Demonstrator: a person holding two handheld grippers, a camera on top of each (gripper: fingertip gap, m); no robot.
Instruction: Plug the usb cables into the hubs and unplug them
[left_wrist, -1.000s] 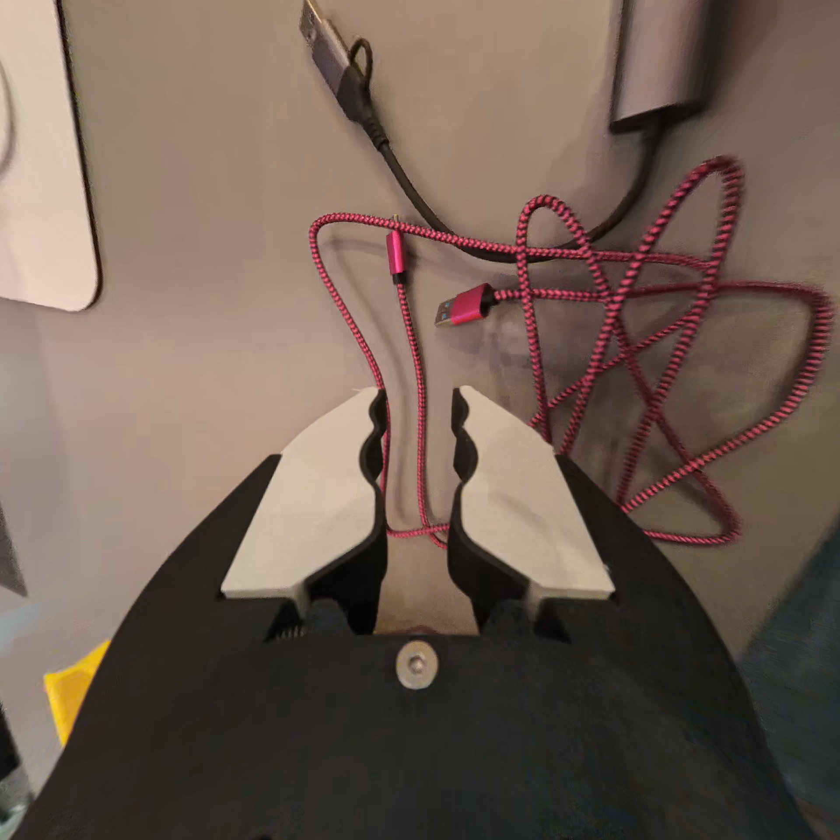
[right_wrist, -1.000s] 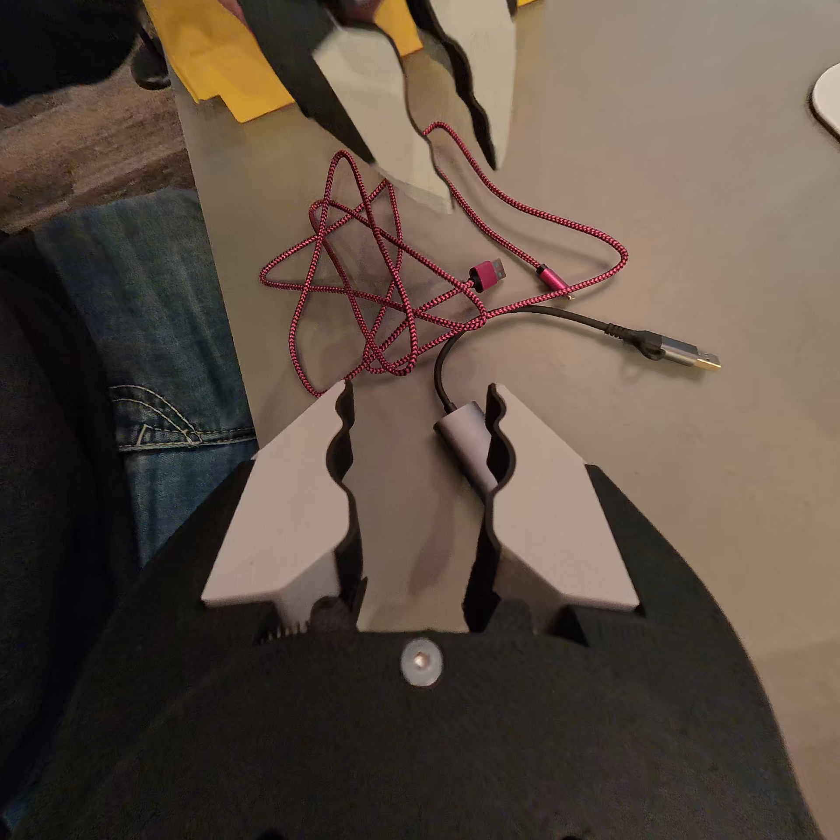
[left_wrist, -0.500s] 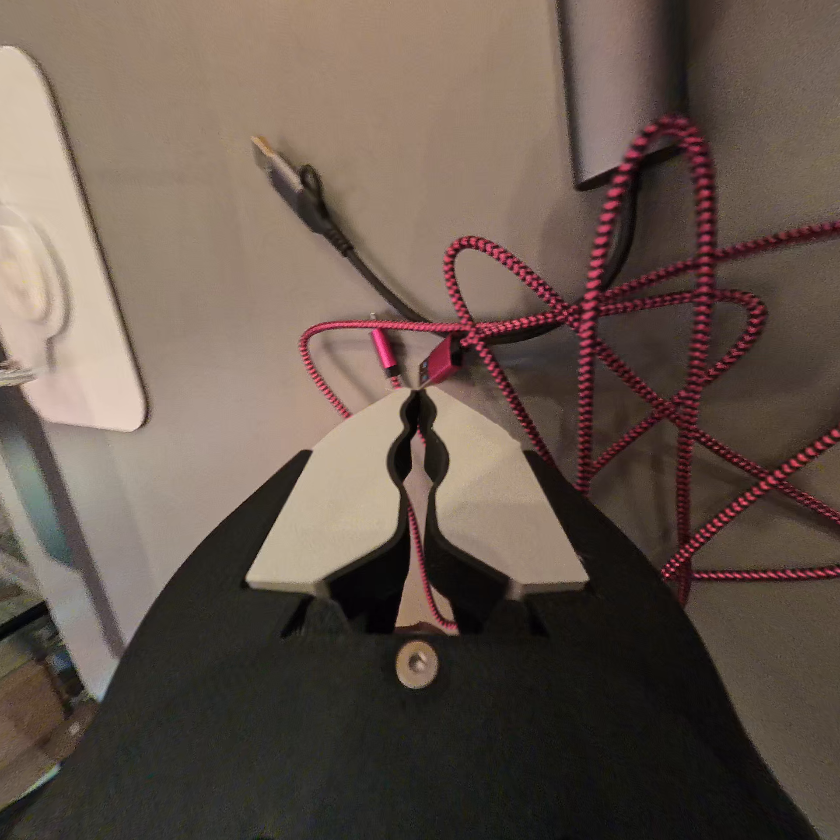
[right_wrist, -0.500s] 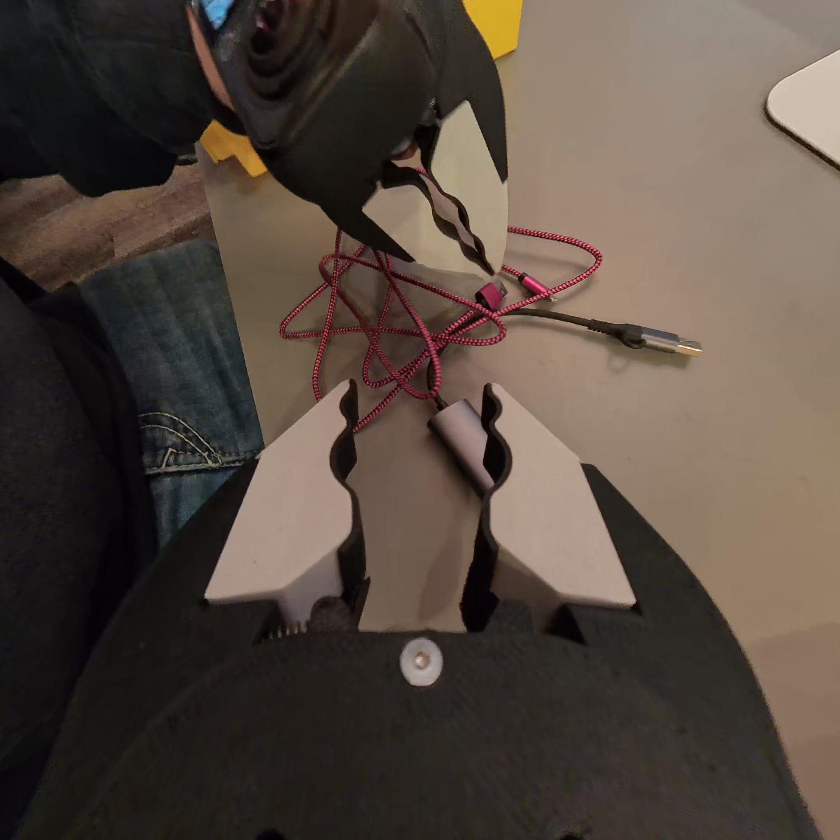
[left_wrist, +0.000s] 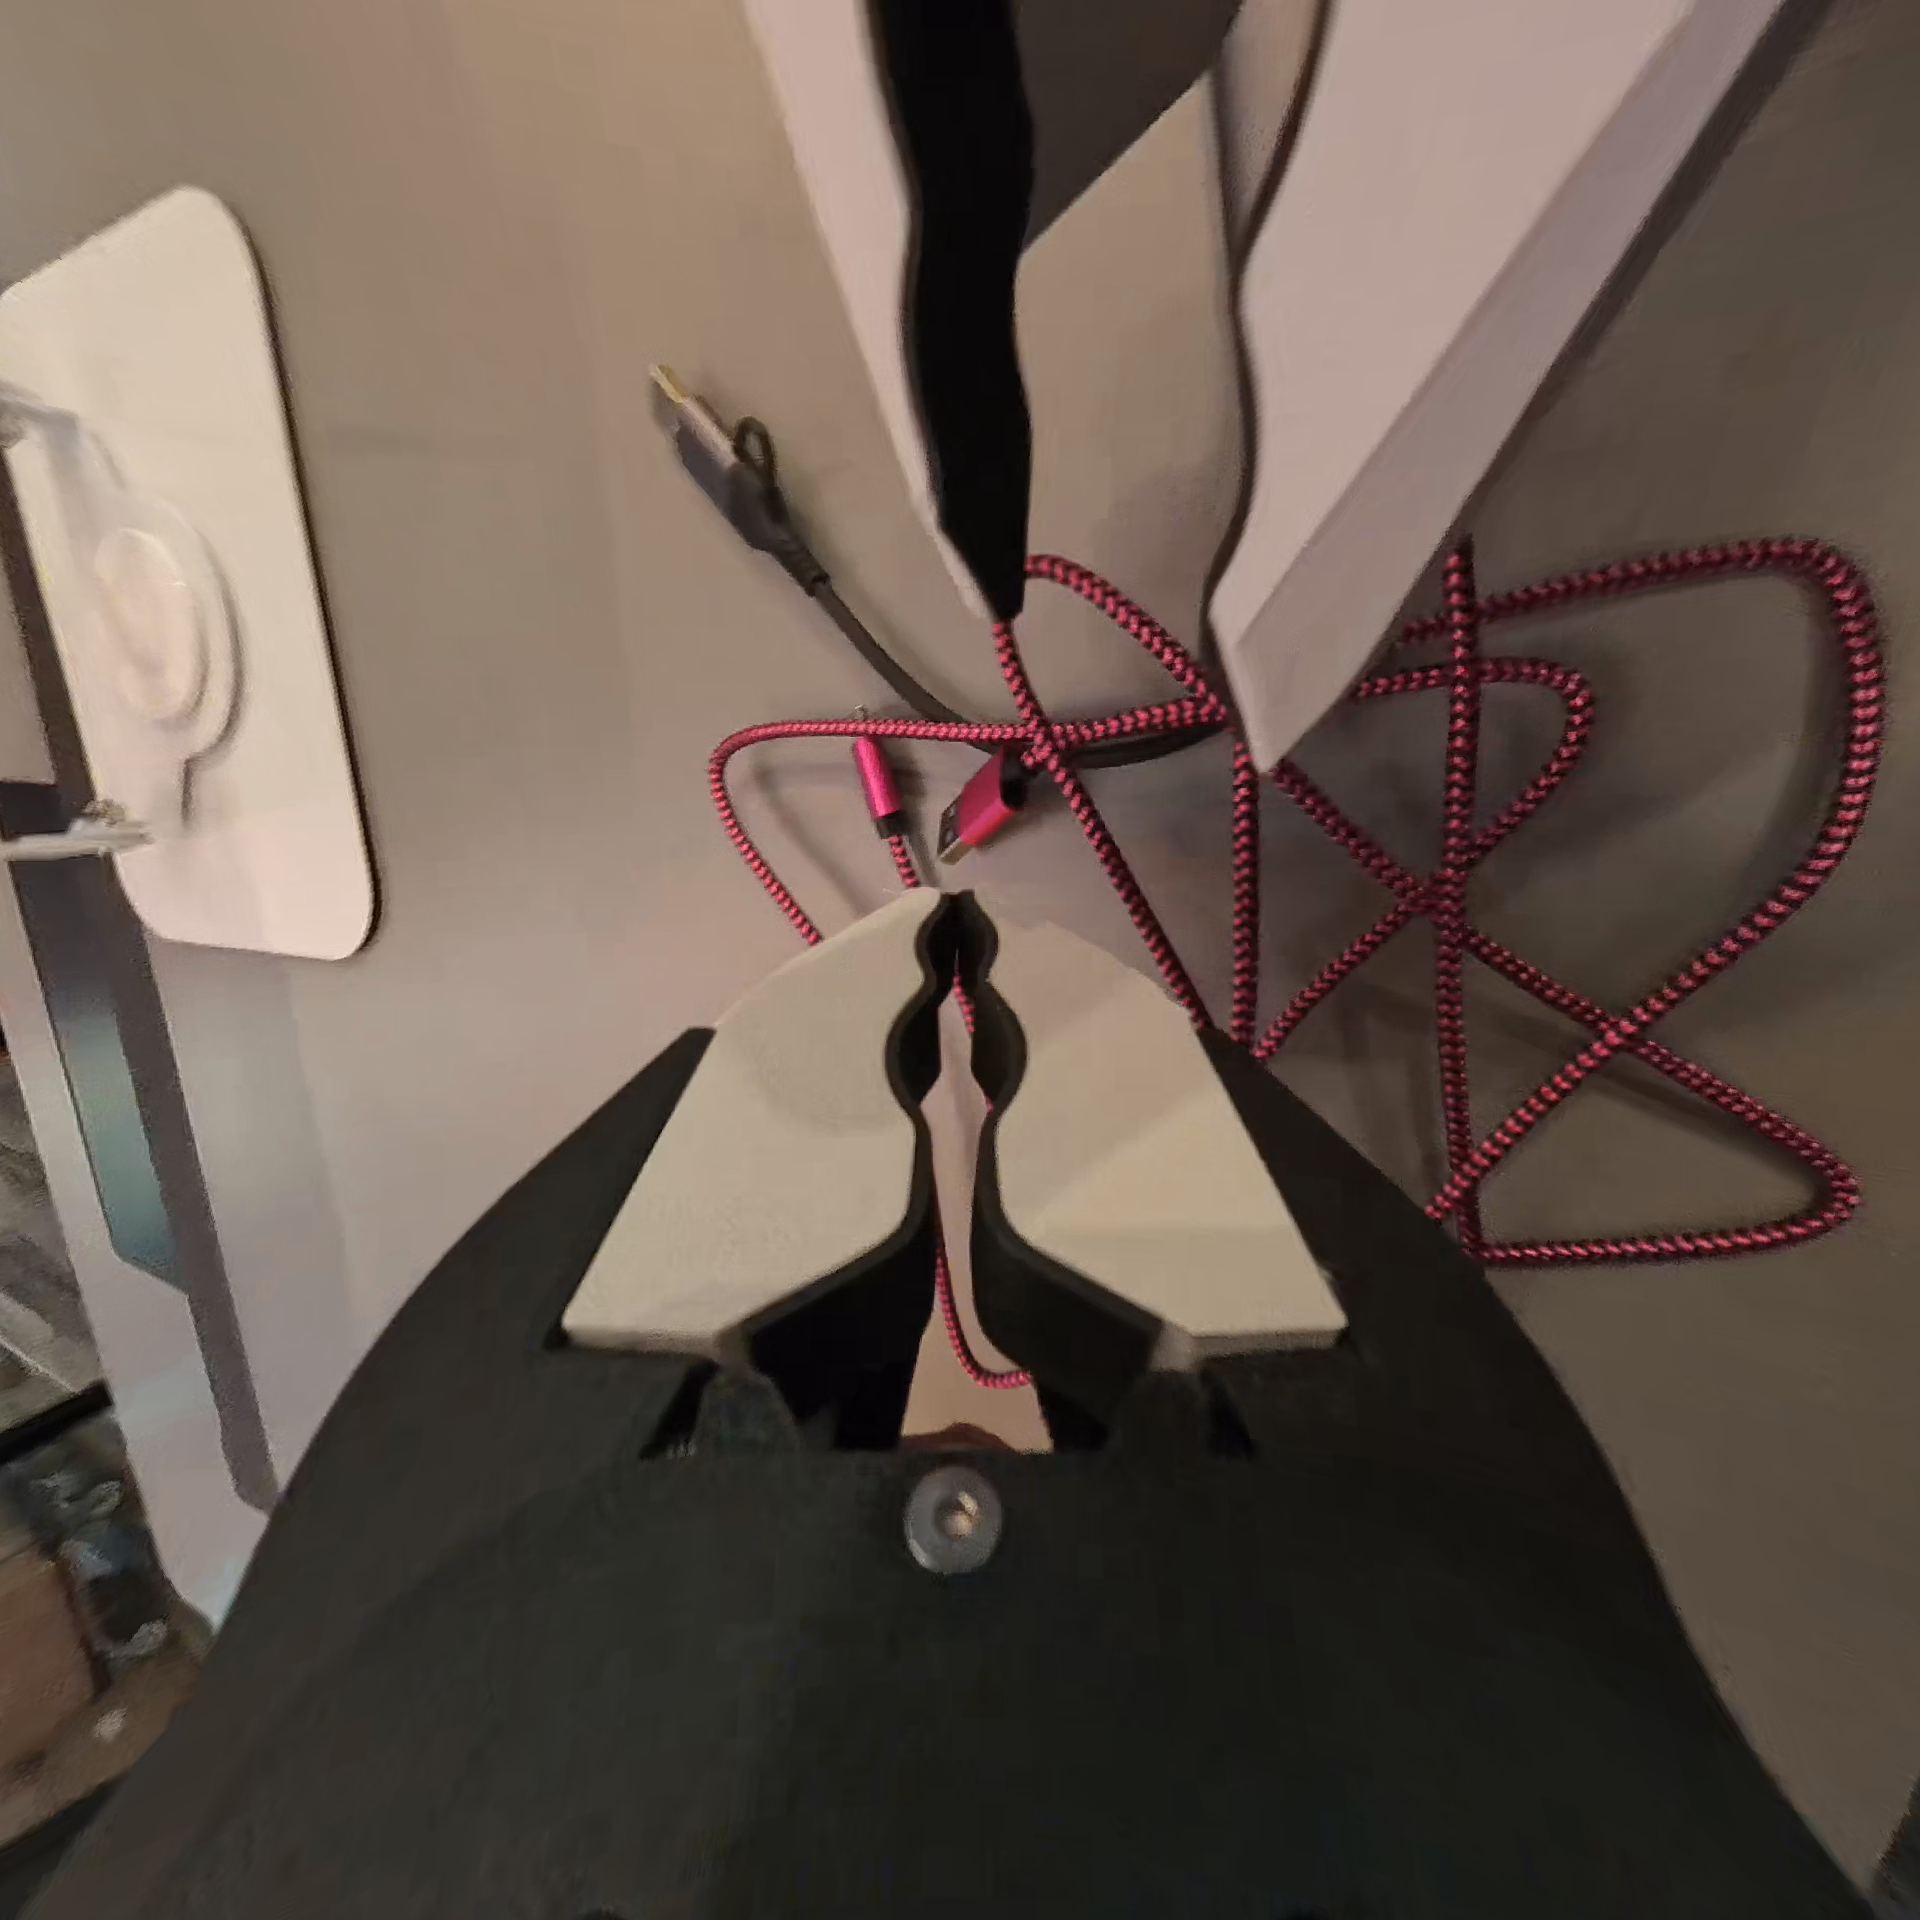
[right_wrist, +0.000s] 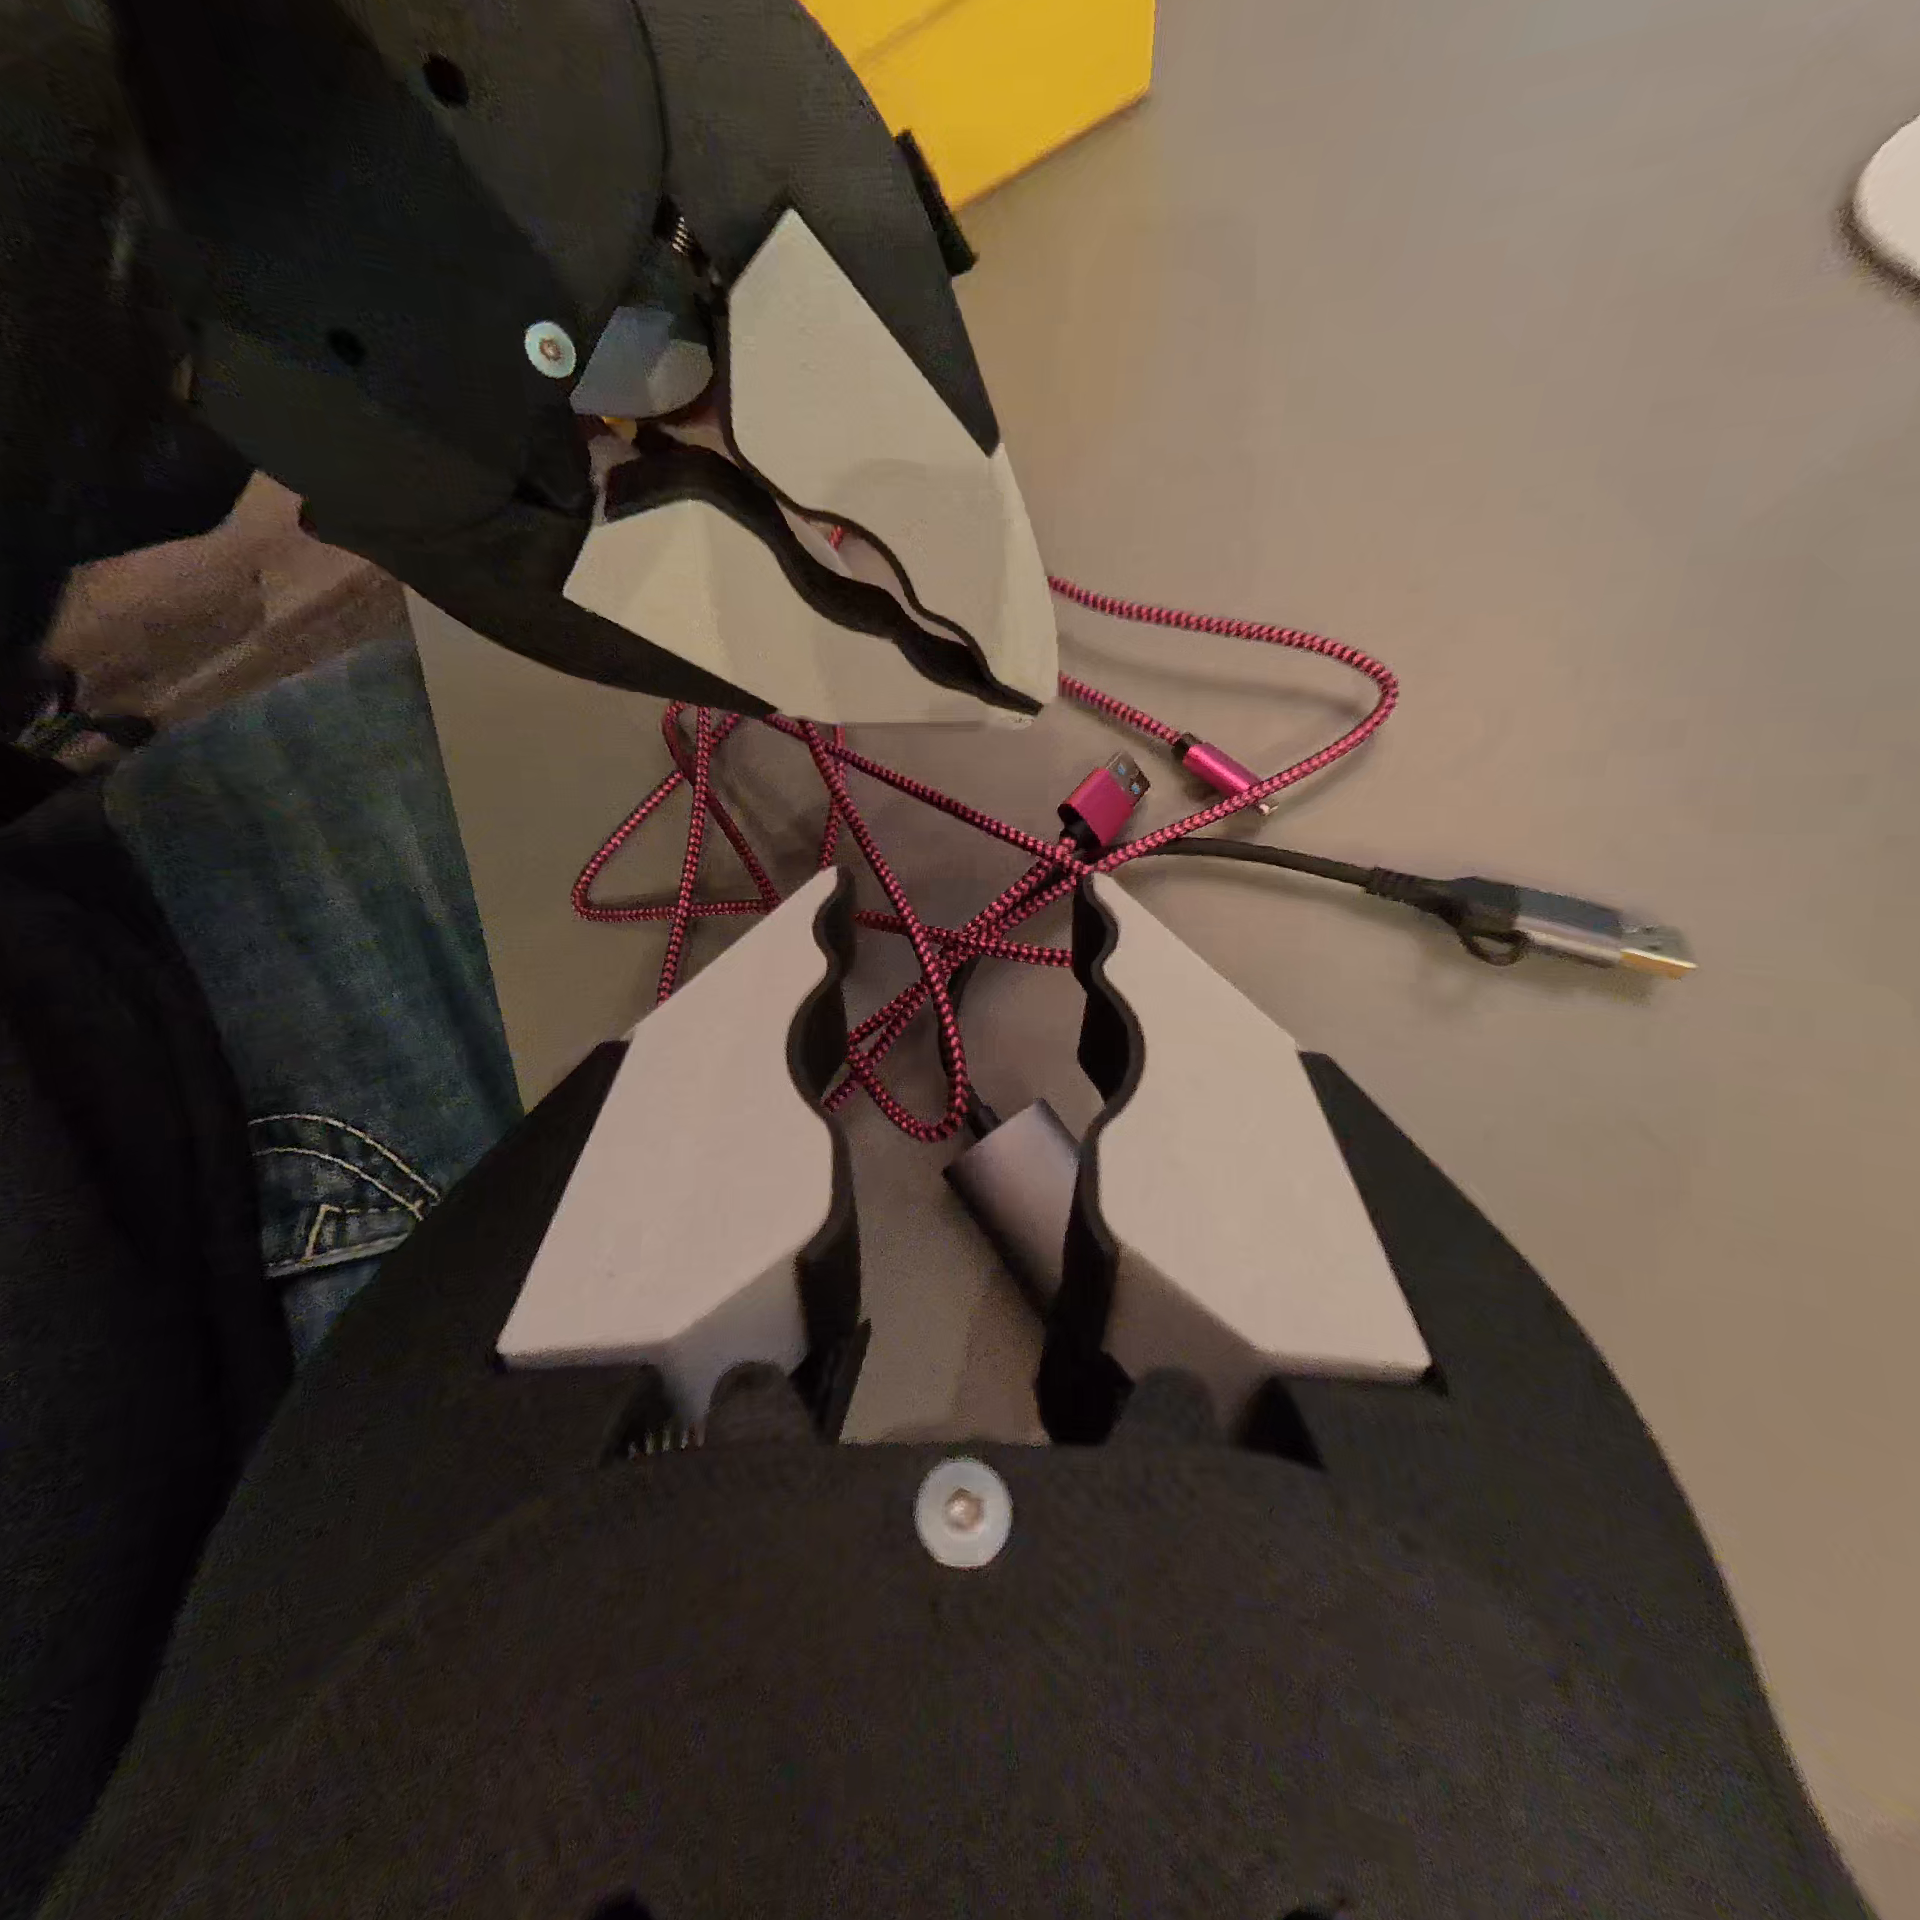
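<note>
Left hand-held gripper (left_wrist: 954, 902) is pressed together, pinching the pink cable (left_wrist: 1558, 935) a short way behind its plugs; the braid runs back between the fingers (left_wrist: 790, 1101). Right hand-held gripper (right_wrist: 961, 894) is spread, its jaws low over the tangle, with the grey hub (right_wrist: 1023, 1164) lying between them against the right finger, not yet clamped.

Pink USB-A plug (right_wrist: 1103, 802) sits lifted just ahead of the left tips, beside the smaller pink plug (right_wrist: 1221, 777). Loops of the pink cable cross the hub's black lead (right_wrist: 1278, 860), which ends in a silver plug (right_wrist: 1579, 930) lying free farther out. Nothing is plugged in.

Likely faults, as judged from this layout:
- The grip is on braid, not on the plug shell, so the plug may swing or twist and miss the port.
- Pulling the cable may tighten its crossings over the black lead and drag the loose hub.
- Closing the right jaws may trap pink loops against the hub, since several strands lie between the fingers.
- An off-centre hub may pivot as the jaws close.

Table (right_wrist: 1455, 468) is smooth, matt grey-brown, offering little to hold light parts. A yellow box (right_wrist: 1023, 99) stands at its far side and a white pad (left_wrist: 197, 582) lies off to one side. A person's jeans (right_wrist: 312, 935) show at the near edge. The room beyond is dim and blurred.
</note>
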